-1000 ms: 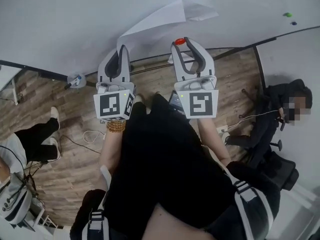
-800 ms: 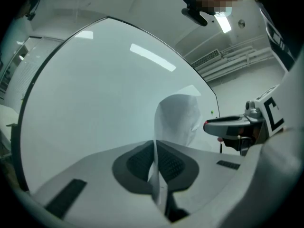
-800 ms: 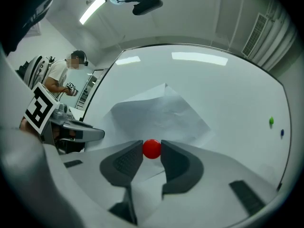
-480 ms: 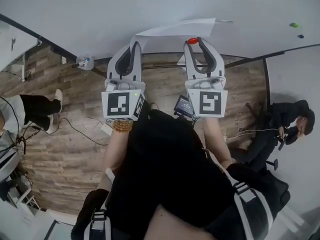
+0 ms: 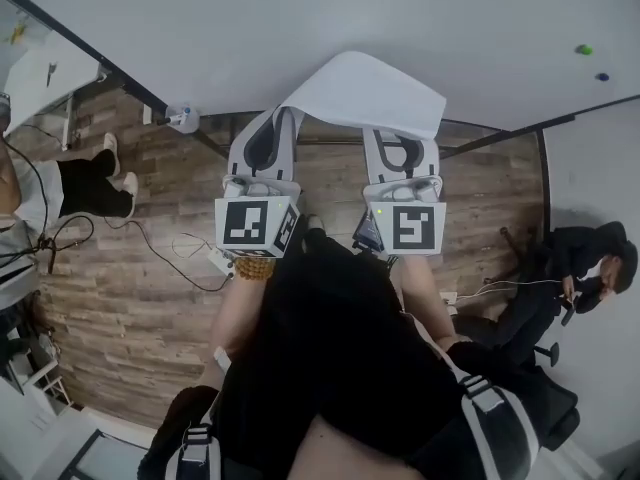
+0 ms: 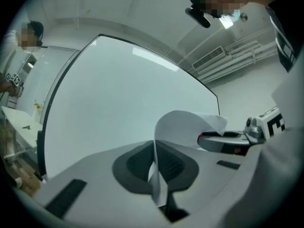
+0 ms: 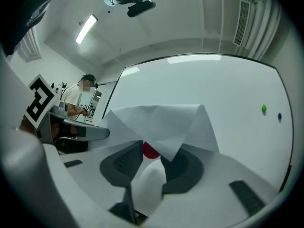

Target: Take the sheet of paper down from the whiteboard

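The white sheet of paper is off the whiteboard and arches between my two grippers. My left gripper is shut on the sheet's left edge, which runs thin between its pads. My right gripper is shut on a red magnet together with a fold of the paper; in the head view the sheet covers its fingertips. Both grippers point level at the board, side by side. The left gripper view shows the right gripper under the paper's far end.
A green magnet and a blue magnet stick to the board at the far right. The board's stand foot is at the left on the wood floor. One person sits at the right, another stands at the left. Cables trail on the floor.
The sheet hung slack against the board before; now it is lifted clear and bows up between the grippers. Both grippers have drawn back from the board, the right still with the red magnet.
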`<state>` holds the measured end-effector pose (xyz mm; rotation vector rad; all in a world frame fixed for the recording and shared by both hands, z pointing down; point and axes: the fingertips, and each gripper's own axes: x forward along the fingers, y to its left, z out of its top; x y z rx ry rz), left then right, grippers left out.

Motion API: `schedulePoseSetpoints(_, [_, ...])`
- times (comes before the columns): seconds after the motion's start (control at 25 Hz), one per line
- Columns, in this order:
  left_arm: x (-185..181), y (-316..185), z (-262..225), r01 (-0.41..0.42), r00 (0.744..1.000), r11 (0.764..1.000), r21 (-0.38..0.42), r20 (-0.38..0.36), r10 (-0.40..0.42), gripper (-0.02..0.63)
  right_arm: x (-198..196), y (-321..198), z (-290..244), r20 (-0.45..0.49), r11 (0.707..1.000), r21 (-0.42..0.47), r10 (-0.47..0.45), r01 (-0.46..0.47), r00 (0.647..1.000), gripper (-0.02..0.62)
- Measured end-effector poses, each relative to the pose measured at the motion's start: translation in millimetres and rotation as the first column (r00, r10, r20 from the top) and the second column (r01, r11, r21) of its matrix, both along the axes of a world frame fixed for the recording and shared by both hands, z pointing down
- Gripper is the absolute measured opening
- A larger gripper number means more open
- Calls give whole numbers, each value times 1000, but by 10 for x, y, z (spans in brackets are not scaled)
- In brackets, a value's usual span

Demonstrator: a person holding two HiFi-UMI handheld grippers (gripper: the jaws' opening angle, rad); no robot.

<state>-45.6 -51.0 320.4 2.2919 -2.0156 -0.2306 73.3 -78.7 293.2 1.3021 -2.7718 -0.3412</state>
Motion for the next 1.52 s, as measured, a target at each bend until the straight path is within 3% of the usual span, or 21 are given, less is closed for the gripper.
schedulePoseSetpoints(0.12, [53, 53, 29, 2, 999, 1000, -15, -50, -3, 9, 71, 121, 15, 14, 1000, -4, -7, 7, 1000, 117])
schedulePoseSetpoints(0.36, [174, 93, 36, 23, 998, 999, -31, -54, -24, 9, 163, 324, 88, 22, 998, -22, -53, 54, 998, 117])
schedulePoseSetpoints(0.96, [99, 11, 217, 114, 993, 990, -82, 10, -113, 9, 118, 888, -43, 88, 969, -43, -238, 242, 967, 117])
schedulePoseSetpoints(1.16, [50, -110, 383, 124, 992, 986, -111, 48, -119, 9, 90, 882, -222, 110, 962, 5, -273, 274, 956, 117])
schedulePoseSetpoints(1.36, [41, -204, 558, 112, 989, 983, -145, 114, -96, 9, 98, 844, -282, 115, 970, 15, -243, 242, 963, 117])
schedulePoseSetpoints(1.52, [-11, -250, 687, 111, 990, 979, -170, 106, -94, 9, 168, 780, -308, 96, 978, 30, -210, 208, 973, 117])
